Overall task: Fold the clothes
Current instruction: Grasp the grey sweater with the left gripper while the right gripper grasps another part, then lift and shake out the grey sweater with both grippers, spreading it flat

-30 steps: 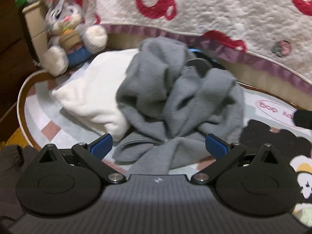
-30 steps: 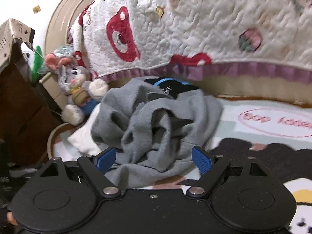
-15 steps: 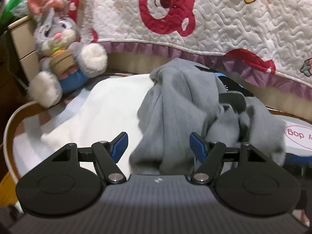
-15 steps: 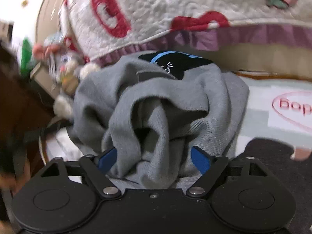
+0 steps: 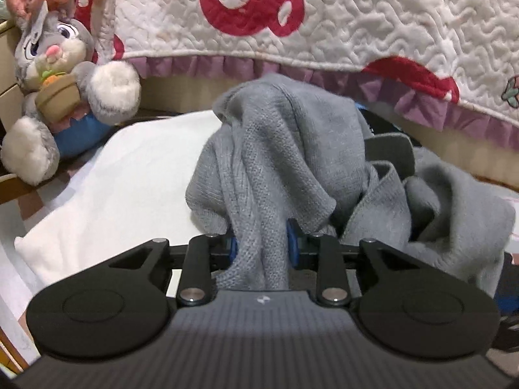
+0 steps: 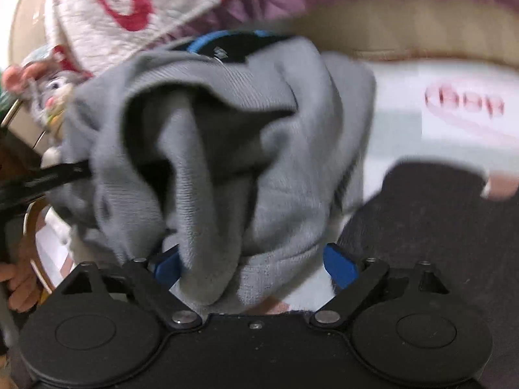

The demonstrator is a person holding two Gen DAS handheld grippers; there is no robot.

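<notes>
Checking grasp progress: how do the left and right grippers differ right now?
The left gripper has its jaws closed on a fold of the grey sweater; the right gripper has jaws spread wide, with sweater cloth lying between them unpinched. Both have blue pads and face the same crumpled sweater.

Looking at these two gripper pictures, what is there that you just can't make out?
- What garment the grey knit is: bunched in both views, its own folds hide its shape.
- The black item with blue trim: right view, mostly under the grey knit, motion-blurred.
- The pink lettering on the mat: right view, blurred.
- The left gripper pads: left view, nearly buried in the fabric they pinch.
</notes>
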